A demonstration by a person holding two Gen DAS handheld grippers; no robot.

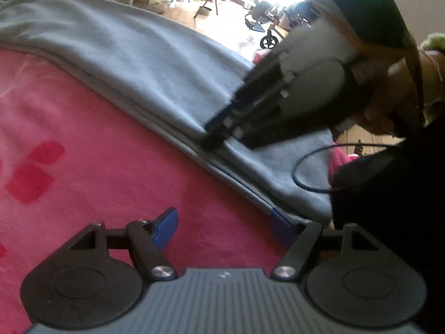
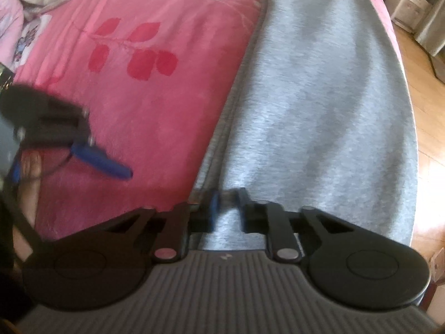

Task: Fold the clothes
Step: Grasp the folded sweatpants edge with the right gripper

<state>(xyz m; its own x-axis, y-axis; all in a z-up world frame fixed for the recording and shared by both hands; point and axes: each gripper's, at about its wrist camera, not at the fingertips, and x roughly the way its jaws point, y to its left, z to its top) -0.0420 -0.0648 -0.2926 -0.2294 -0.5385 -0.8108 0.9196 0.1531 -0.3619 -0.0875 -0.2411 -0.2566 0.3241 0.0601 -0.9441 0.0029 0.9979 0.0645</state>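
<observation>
Each gripper is built the same: a grey ribbed body with a small pale logo at its front edge, flanked by two round black discs with raised circular centres. From these run black linkage arms fastened with bright metal round-headed screws, ending in flat blue finger pads. The left gripper (image 1: 222, 228) shows one blue pad (image 1: 165, 228) clearly. The right gripper (image 2: 226, 208) has black fingers (image 2: 214, 208) edged in blue. Seen from the left wrist camera, the right gripper's housing is pale grey with small white clips, a green light glowing on the dark unit above it, and a thin black cable (image 1: 300, 172) looping below. The person wears a dark sleeve (image 1: 389, 194) and a fuzzy yellow-green cuff (image 1: 432, 40).
</observation>
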